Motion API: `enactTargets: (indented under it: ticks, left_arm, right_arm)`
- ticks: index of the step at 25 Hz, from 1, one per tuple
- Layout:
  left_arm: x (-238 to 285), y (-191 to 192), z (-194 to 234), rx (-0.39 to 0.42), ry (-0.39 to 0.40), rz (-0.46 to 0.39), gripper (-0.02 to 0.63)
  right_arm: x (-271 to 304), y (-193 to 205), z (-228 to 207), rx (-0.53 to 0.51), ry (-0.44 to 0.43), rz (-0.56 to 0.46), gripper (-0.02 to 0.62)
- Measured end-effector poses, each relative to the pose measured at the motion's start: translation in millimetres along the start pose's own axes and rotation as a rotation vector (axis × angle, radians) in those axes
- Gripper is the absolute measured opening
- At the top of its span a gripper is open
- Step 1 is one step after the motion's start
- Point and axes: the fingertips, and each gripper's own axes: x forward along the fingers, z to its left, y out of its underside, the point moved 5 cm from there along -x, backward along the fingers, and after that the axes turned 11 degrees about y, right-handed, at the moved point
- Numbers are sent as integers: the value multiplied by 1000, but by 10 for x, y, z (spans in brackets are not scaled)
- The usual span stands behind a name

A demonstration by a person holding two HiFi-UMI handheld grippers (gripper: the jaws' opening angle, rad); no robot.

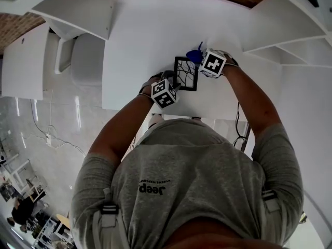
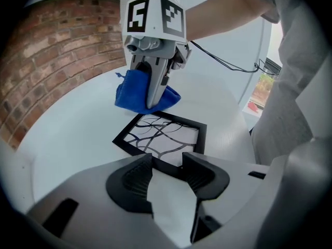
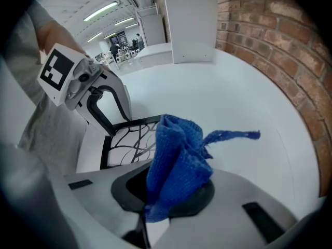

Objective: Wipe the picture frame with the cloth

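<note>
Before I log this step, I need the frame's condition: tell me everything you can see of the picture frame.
The picture frame is a thin black border around a white sheet of black branching lines. It lies flat on the white table. The left gripper, jaws apart, sets its tips at the near edge; the blue cloth in the right gripper reaches the far edge.

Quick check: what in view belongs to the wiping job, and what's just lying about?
Job:
- picture frame, flat on the table
- blue cloth, clamped in the right gripper
- left gripper, jaws apart at the frame's near edge

Lying about:
- black cable
- white cabinet by the brick wall
</note>
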Motion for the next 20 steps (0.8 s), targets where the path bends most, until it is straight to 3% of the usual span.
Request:
enactTargets:
  ticks: [5, 13, 17, 20]
  left_arm:
    - [-48, 5, -43, -9, 47, -8, 214]
    - [-44, 78, -64, -78, 74, -48, 245]
    - [-37, 65, -58, -90, 73, -29, 247]
    - [-37, 63, -66, -97, 74, -16, 247]
  right_arm:
    - [-4, -88, 26, 34, -10, -86, 57]
    - [1, -41, 12, 34, 1, -51, 58]
    - [-42, -50, 27, -1, 29, -17, 58]
    - [-140, -307, 217, -38, -17, -83, 58]
